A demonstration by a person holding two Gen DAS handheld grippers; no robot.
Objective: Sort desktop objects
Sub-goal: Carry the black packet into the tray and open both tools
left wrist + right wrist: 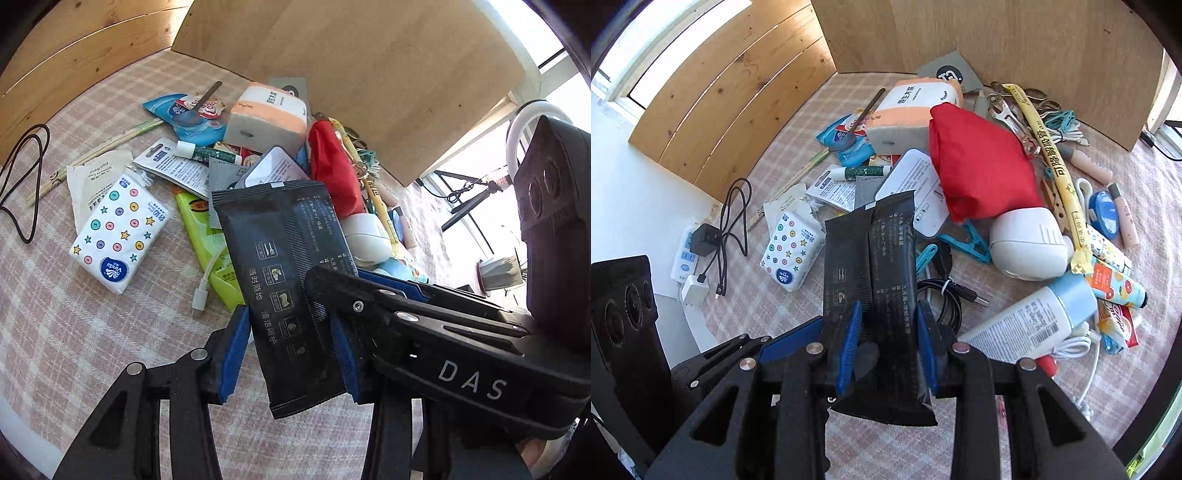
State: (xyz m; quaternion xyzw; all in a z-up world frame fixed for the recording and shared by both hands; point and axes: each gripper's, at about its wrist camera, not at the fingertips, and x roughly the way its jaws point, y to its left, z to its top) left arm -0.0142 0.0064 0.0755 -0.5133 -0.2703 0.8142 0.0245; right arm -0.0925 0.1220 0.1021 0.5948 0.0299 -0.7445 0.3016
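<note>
- At nine o'clock in the right wrist view a white power strip (685,254) lies at the edge of the checked cloth (768,295), a black charger (705,240) plugged into it.
- Toward ten o'clock of centre sits a tissue pack (790,251) printed with stars and dots.
- The left gripper (291,354) is clenched on the black wet-wipe packet (284,280), its blue pads pressing the packet's two long edges.
- At the centre of the right wrist view the right gripper (888,347) grasps the same black wet-wipe packet (875,280), lifted clear of the cloth and pointing to twelve o'clock.
- Past it, at one o'clock, lies a red pouch (979,162), touching an orange-and-white tissue pack (908,114).
- At three o'clock rests a white rounded device (1027,243); just below, a white bottle with a pale blue cap (1034,317).
</note>
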